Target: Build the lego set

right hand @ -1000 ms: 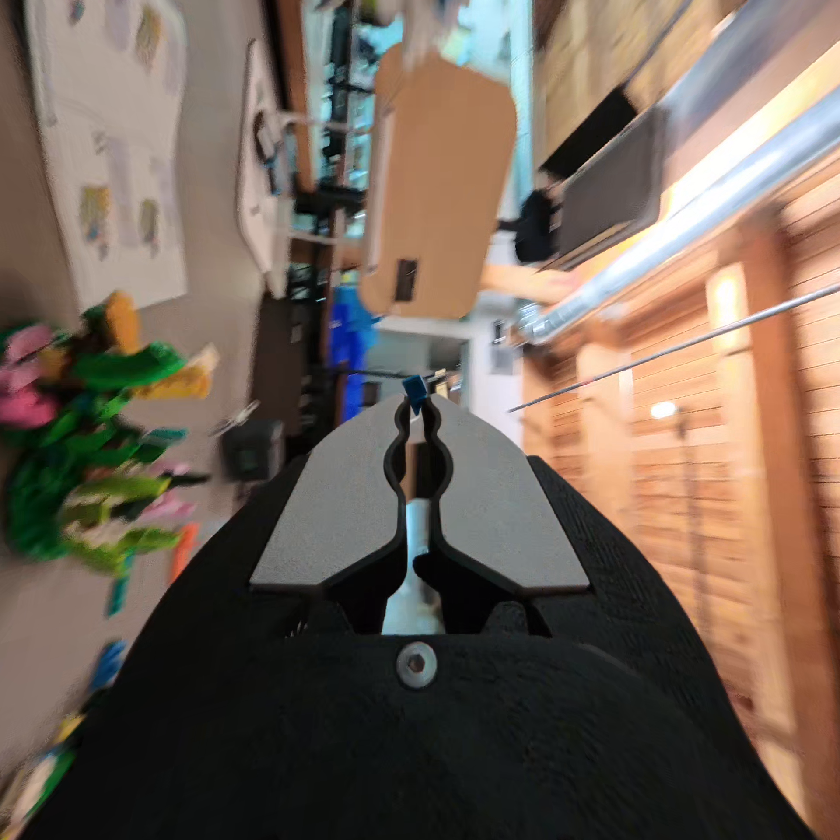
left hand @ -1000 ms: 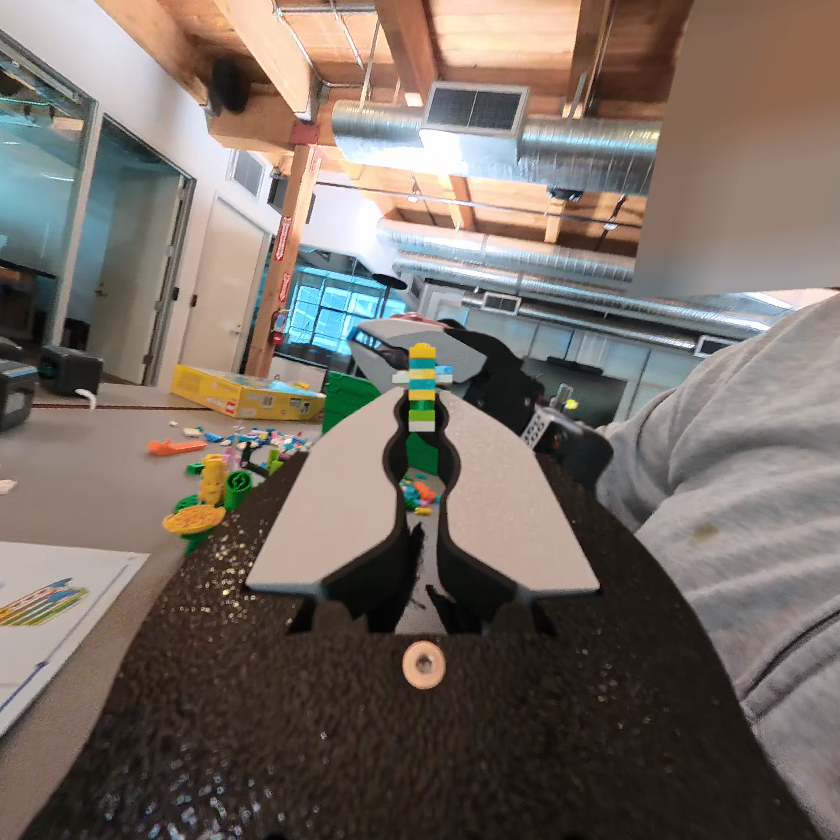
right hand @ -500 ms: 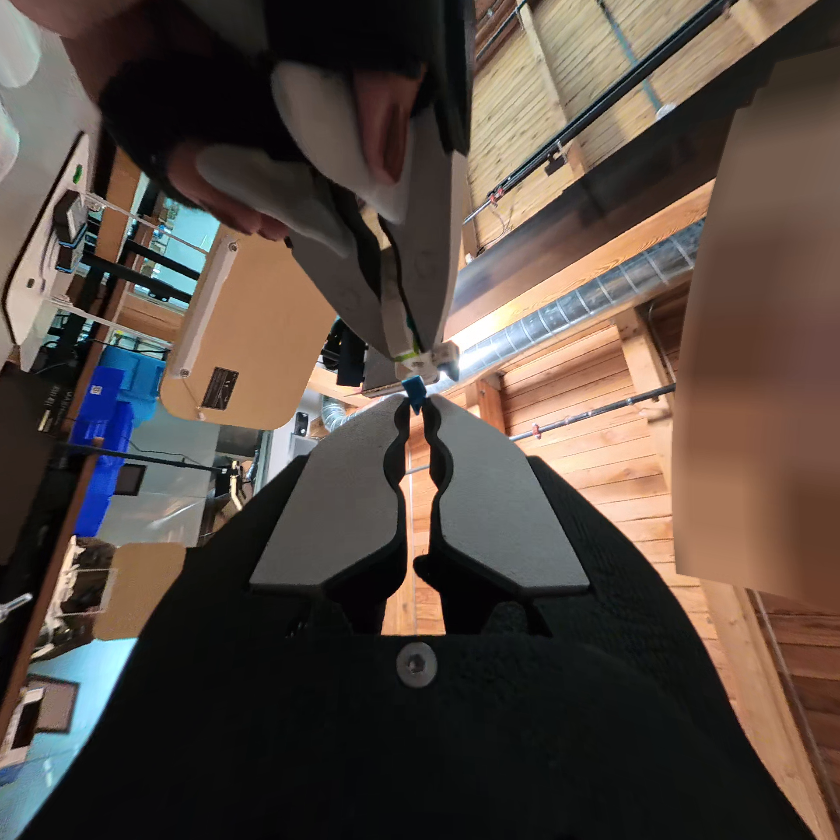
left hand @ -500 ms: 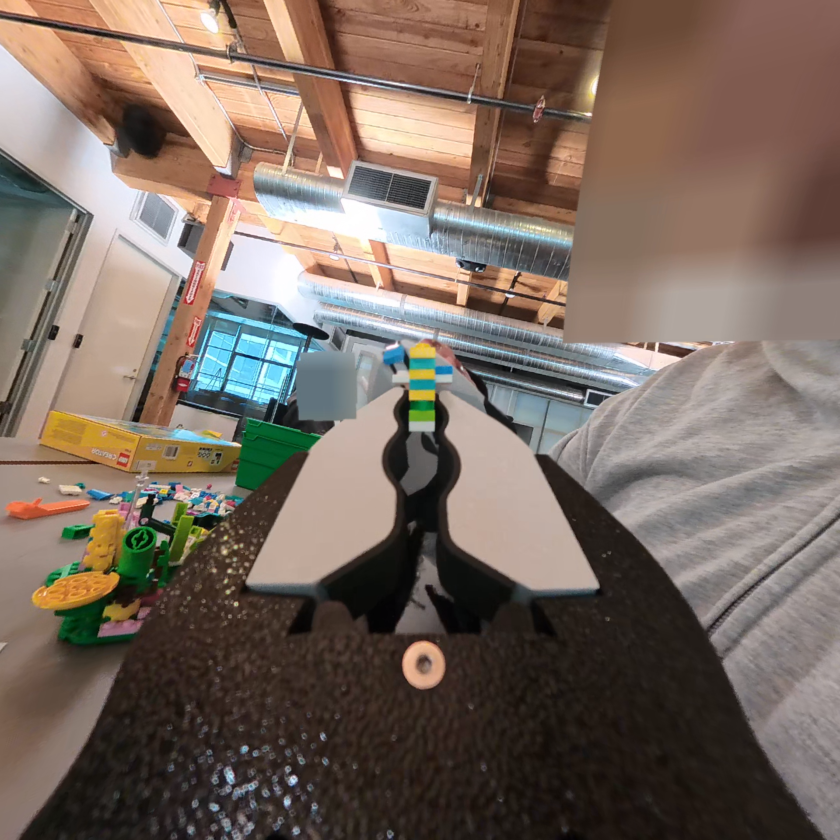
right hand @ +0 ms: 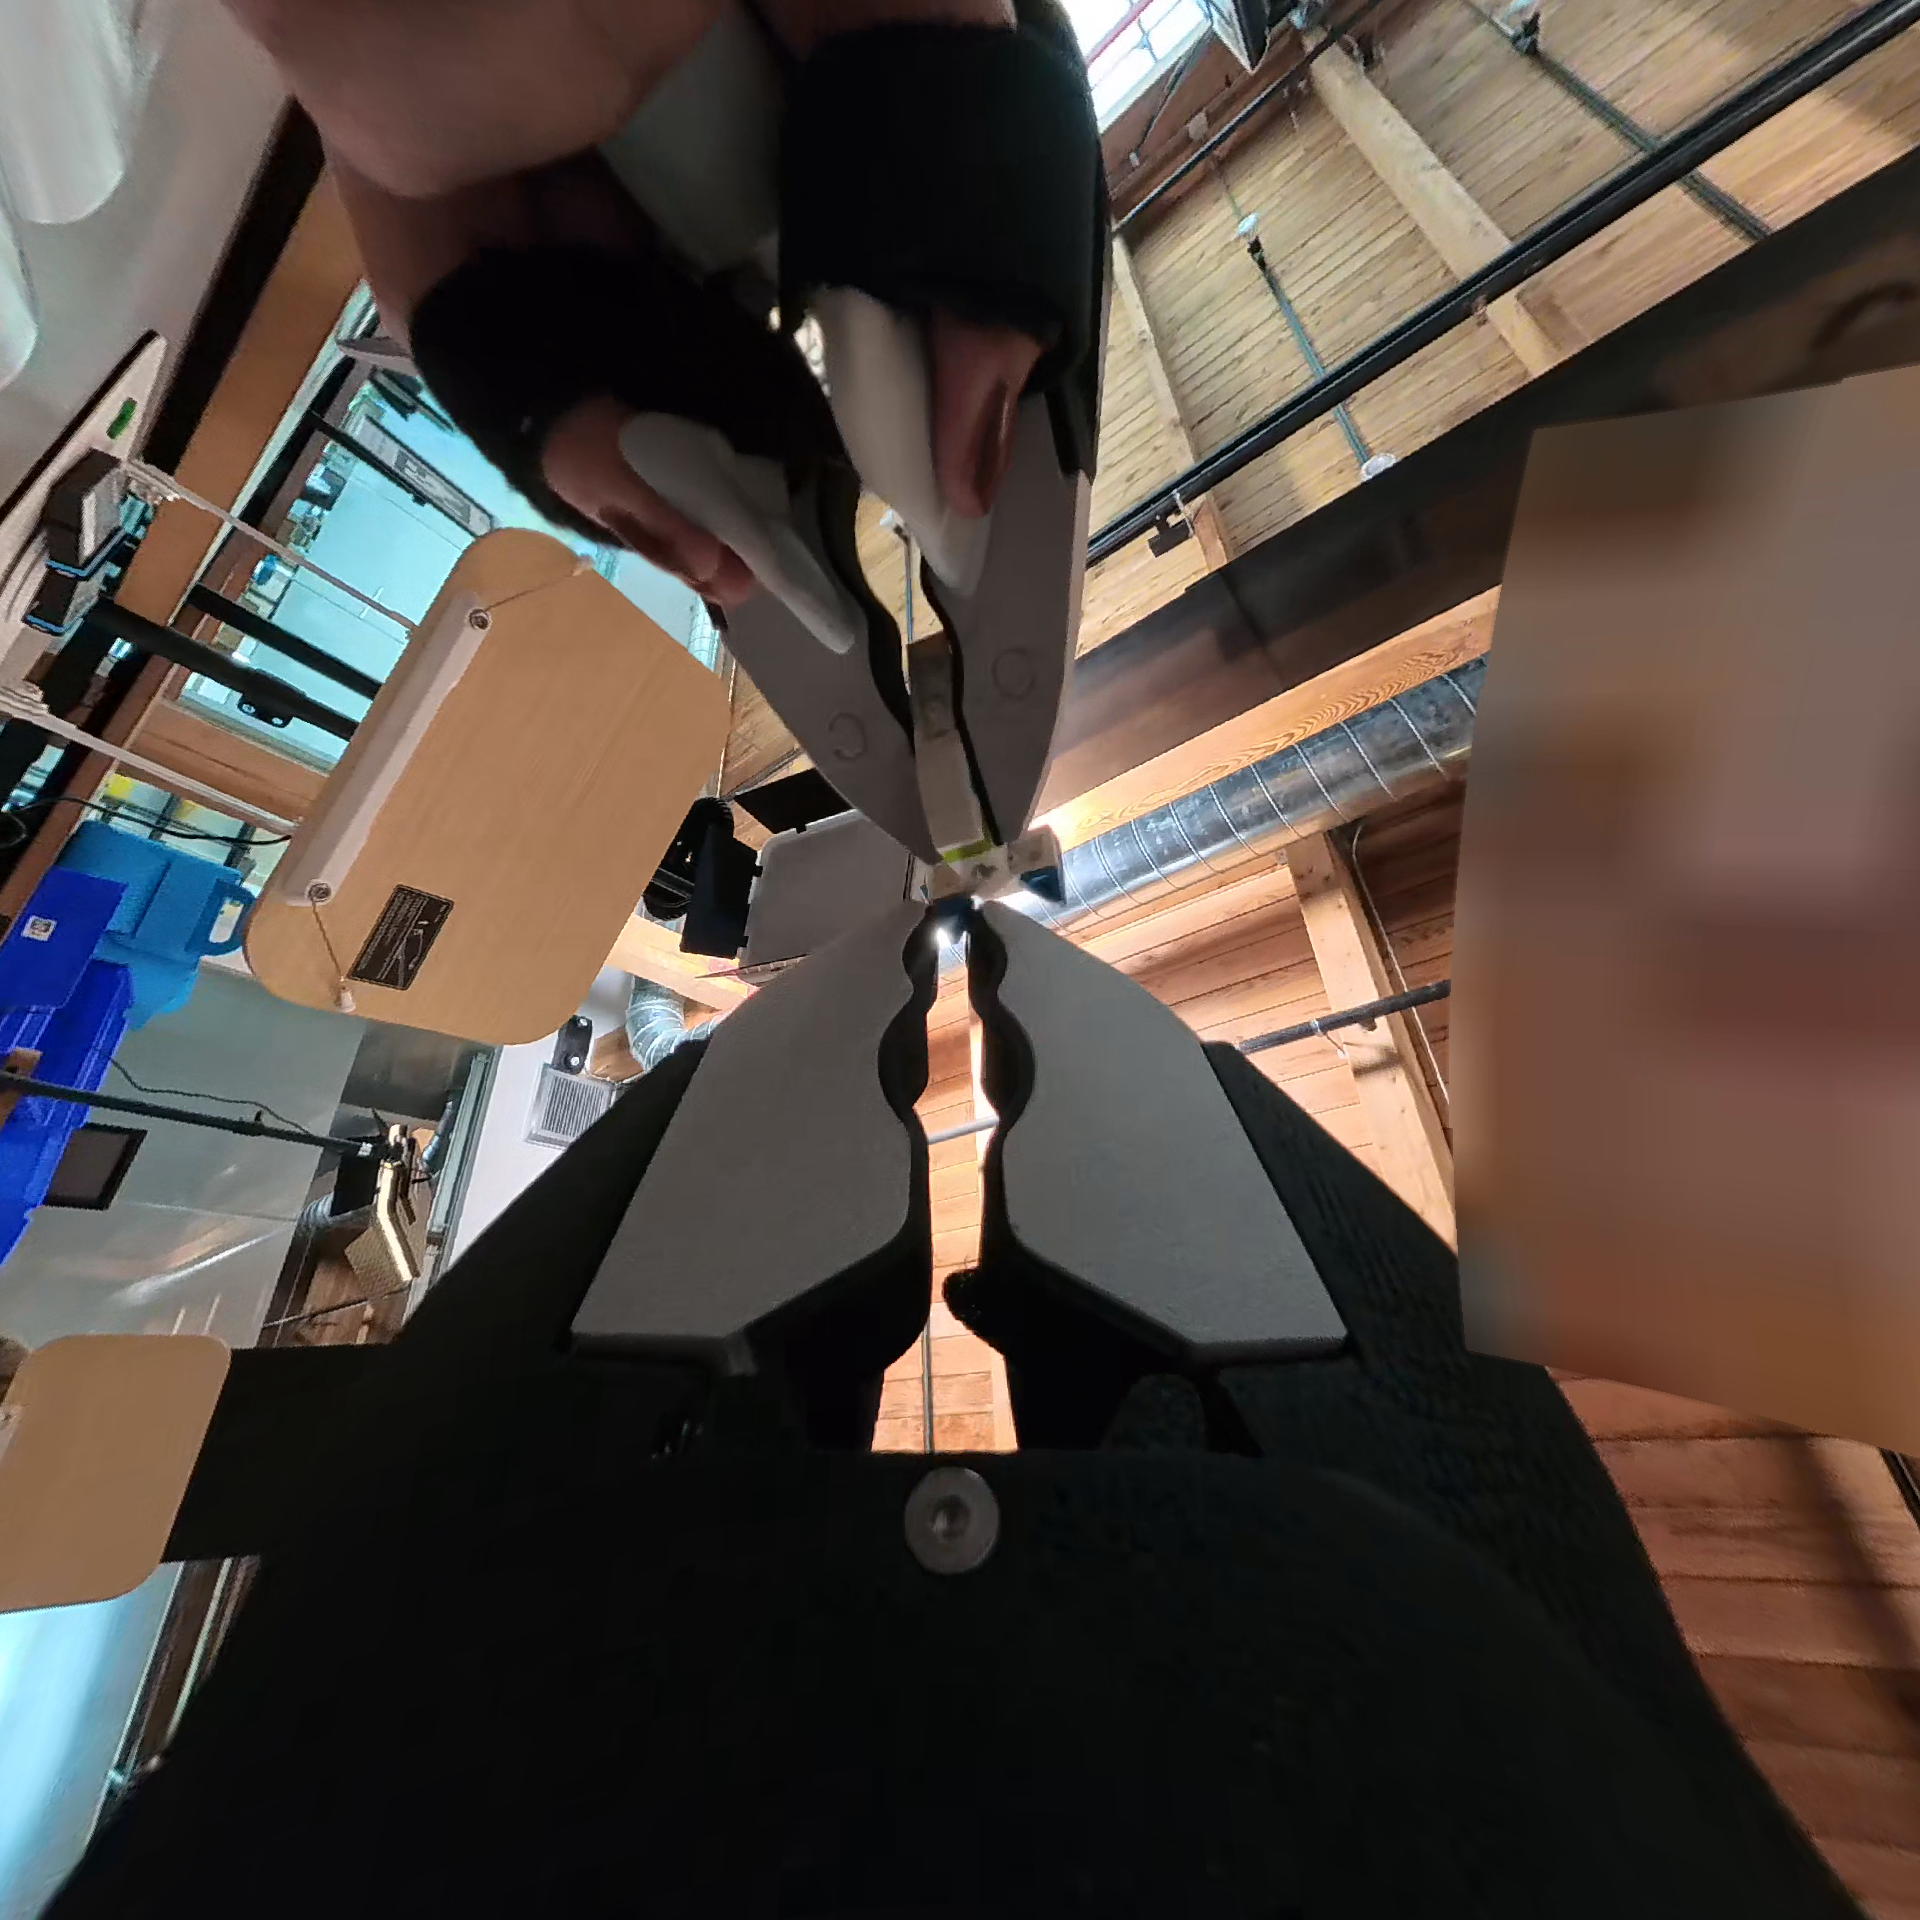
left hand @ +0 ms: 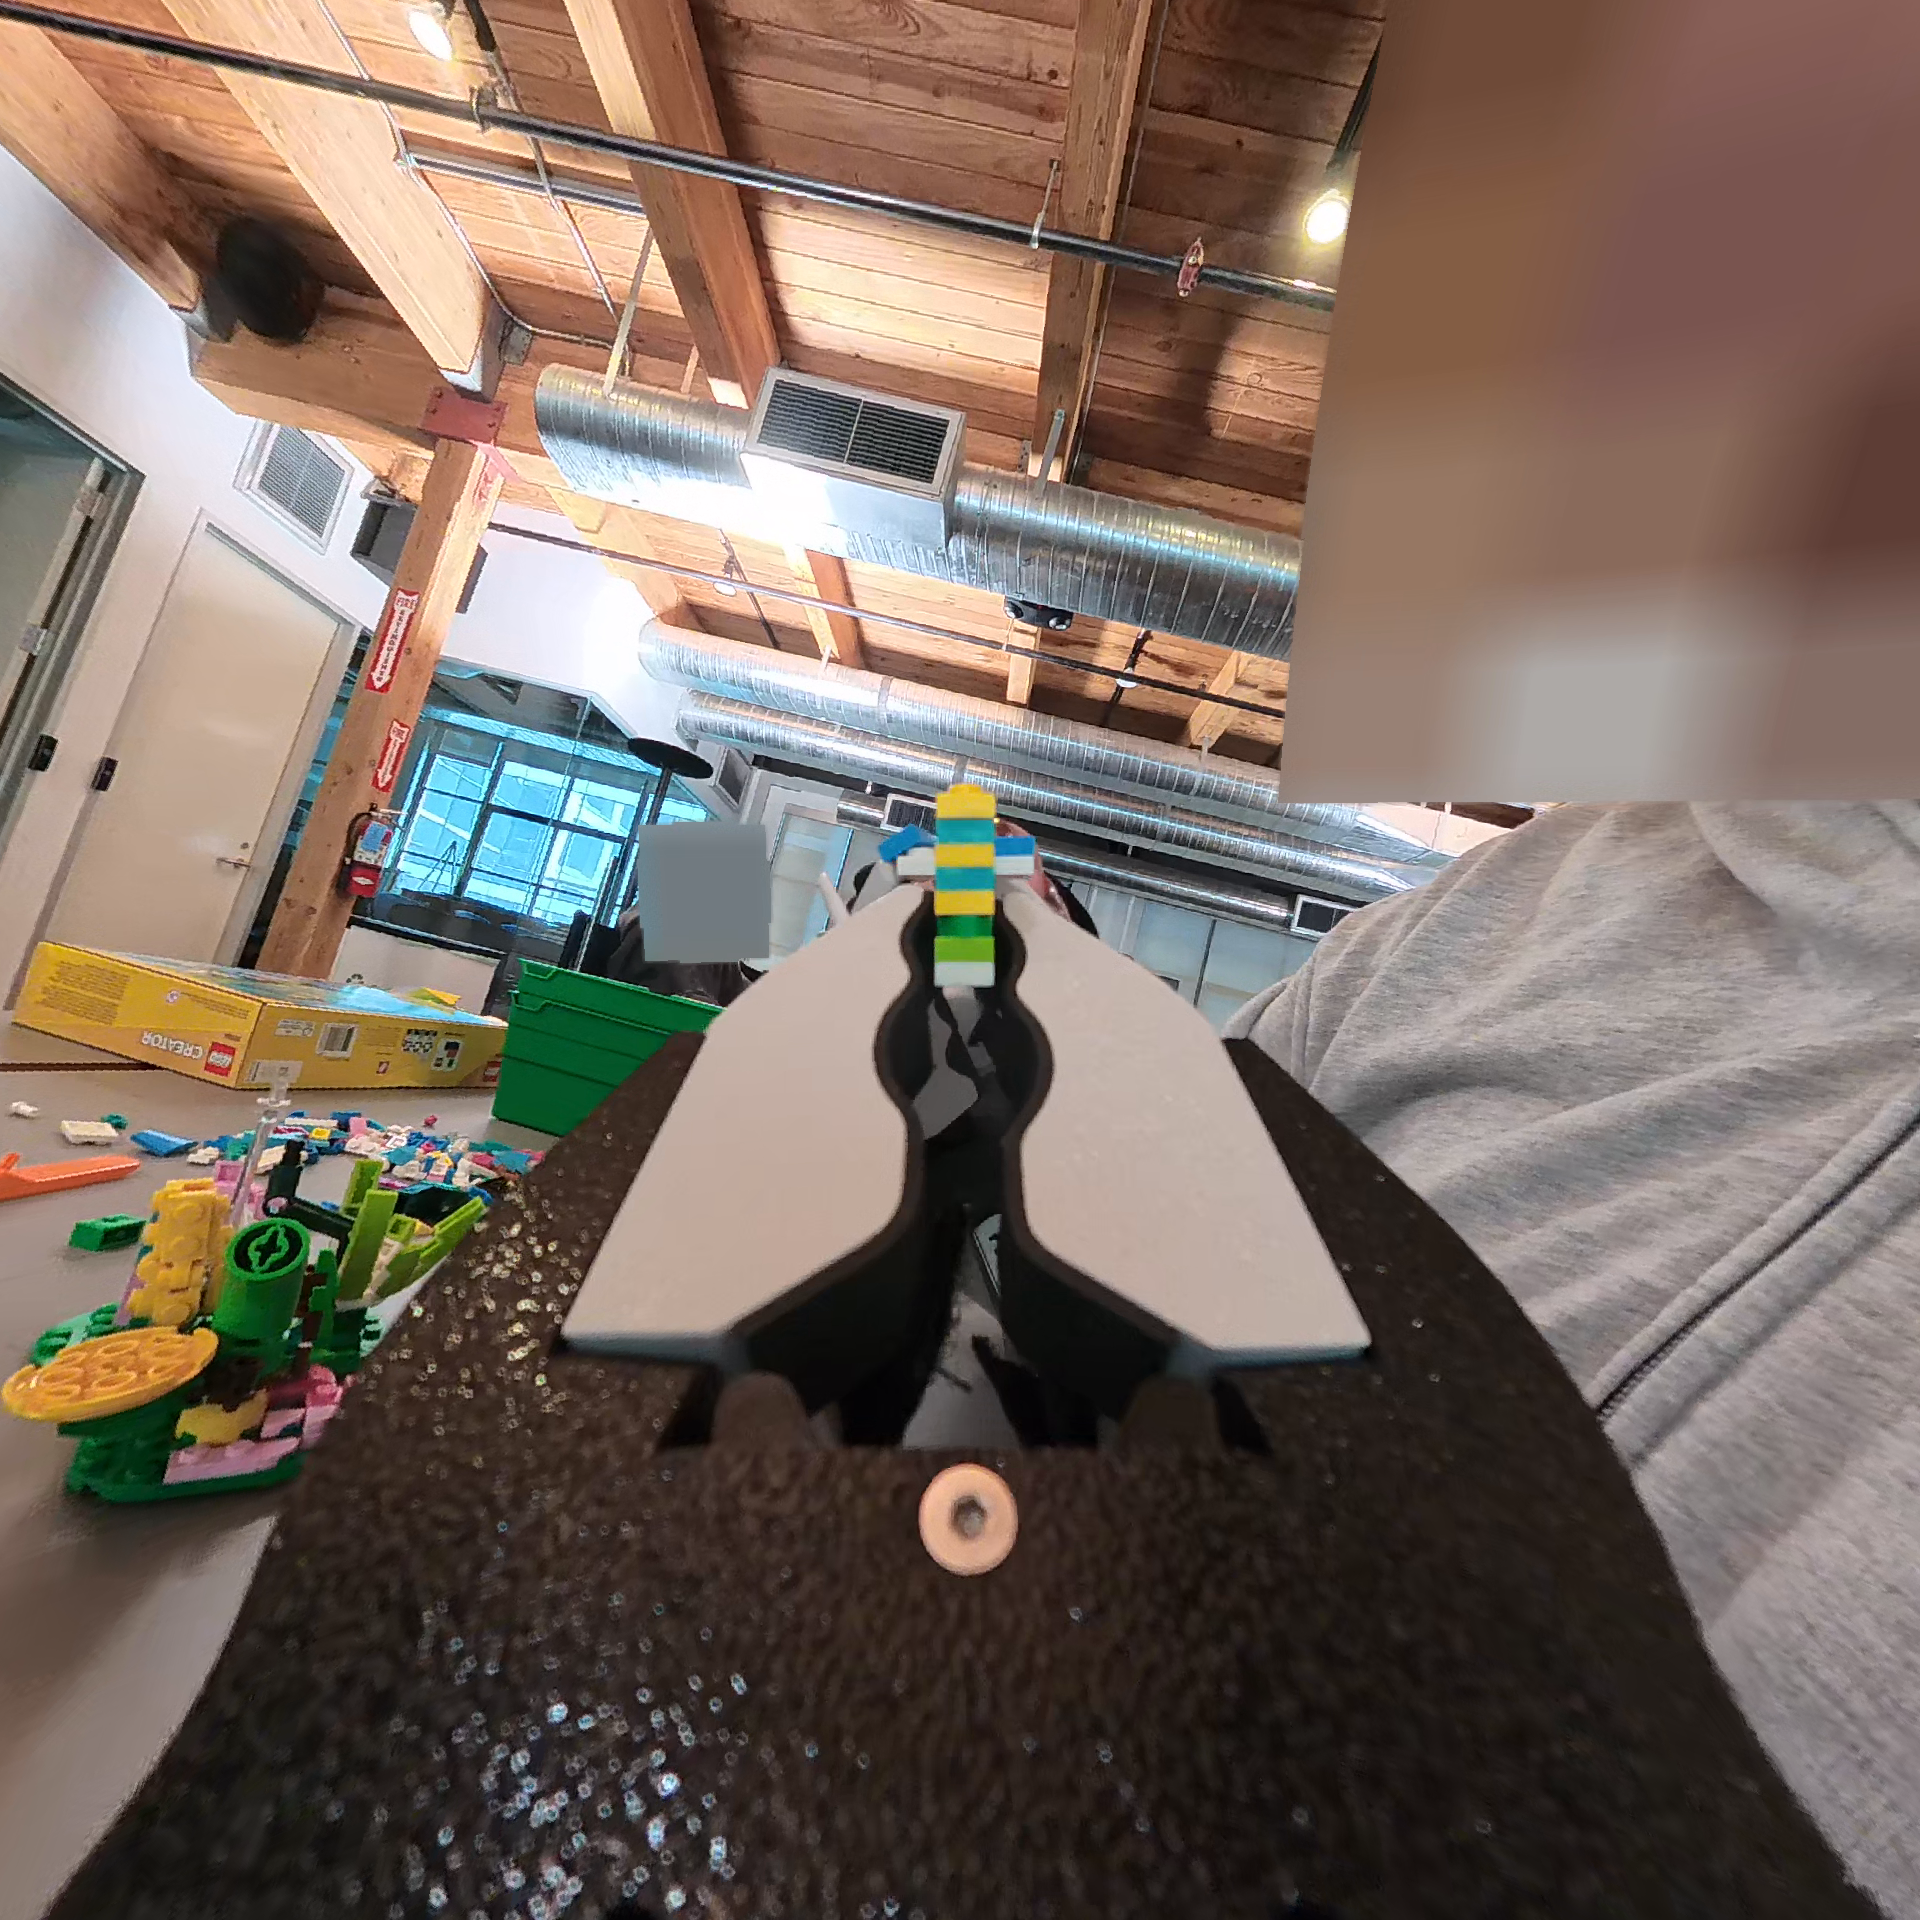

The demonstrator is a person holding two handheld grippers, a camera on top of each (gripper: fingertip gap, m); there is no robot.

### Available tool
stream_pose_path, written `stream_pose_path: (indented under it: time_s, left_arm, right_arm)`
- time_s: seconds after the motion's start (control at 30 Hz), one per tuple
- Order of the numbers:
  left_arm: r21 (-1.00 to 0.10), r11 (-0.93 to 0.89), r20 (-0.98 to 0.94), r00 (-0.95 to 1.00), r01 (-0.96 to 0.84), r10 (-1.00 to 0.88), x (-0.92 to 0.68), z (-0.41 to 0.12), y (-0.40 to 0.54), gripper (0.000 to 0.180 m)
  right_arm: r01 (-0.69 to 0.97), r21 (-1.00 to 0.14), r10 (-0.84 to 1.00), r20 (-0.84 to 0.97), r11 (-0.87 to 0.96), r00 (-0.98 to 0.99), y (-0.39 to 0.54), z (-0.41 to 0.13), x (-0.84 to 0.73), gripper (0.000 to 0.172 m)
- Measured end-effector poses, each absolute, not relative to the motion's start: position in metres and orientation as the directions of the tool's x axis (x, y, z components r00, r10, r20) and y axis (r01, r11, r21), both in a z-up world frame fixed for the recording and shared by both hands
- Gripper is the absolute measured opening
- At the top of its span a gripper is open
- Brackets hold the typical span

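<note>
Up in the air, well above the bench, the left gripper (left hand: 962, 940) is clamped on the lower green and white layers of a small striped brick tower (left hand: 963, 888), both fingertips pressing its sides so the yellow and teal layers and its blue and white wing plates stand clear above the tips. Seemingly this upright hold leaves the wings reachable. The right gripper (right hand: 956, 920) meets it tip to tip, its fingers drawn together on a small blue plate (right hand: 952, 910) right against the tower's underside; whether plate and tower already touch is hard to tell. Farther out, a half-built green plant model (left hand: 197, 1351) stands near the bench's left edge, with loose bricks (left hand: 384, 1138), a yellow box (left hand: 249, 1023) and a green bin (left hand: 582, 1049) behind. A grey sleeve (left hand: 1621, 1195) fills the right side.
</note>
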State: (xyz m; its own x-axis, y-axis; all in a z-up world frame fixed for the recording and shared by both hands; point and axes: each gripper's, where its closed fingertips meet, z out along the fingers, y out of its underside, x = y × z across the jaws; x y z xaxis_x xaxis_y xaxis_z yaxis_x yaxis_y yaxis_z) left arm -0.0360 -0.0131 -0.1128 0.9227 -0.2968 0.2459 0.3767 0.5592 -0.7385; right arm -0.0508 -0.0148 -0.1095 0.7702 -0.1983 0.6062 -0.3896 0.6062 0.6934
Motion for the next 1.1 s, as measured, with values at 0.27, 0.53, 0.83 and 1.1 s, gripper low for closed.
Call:
stream_pose_path:
  time_s: [0.27, 0.53, 0.83, 1.1]
  left_arm:
    - [-0.794, 0.525, 0.221, 0.951, 0.305, -0.218, -0.046, -0.120, -0.020, 0.008]
    - [-0.824, 0.498, 0.222, 0.962, 0.271, -0.157, -0.058, -0.126, -0.022, 0.008]
    - [-0.839, 0.481, 0.215, 0.967, 0.256, -0.140, -0.059, -0.129, -0.022, 0.009]
    - [-0.829, 0.496, 0.222, 0.966, 0.260, -0.135, -0.062, -0.128, -0.028, 0.008]
  right_arm:
    - [-0.455, 0.724, -0.349, 0.665, 0.518, 0.660, 0.003, -0.150, -0.067, 0.003]
    - [-0.649, 0.749, -0.695, 0.539, 0.135, 0.477, 0.042, -0.252, -0.074, 0.003]
    - [-0.748, 0.642, -0.786, 0.370, -0.169, 0.495, 0.043, -0.282, -0.058, 0.002]
    - [-0.831, 0.555, -0.805, 0.510, 0.038, 0.303, 0.037, -0.271, -0.048, 0.022]
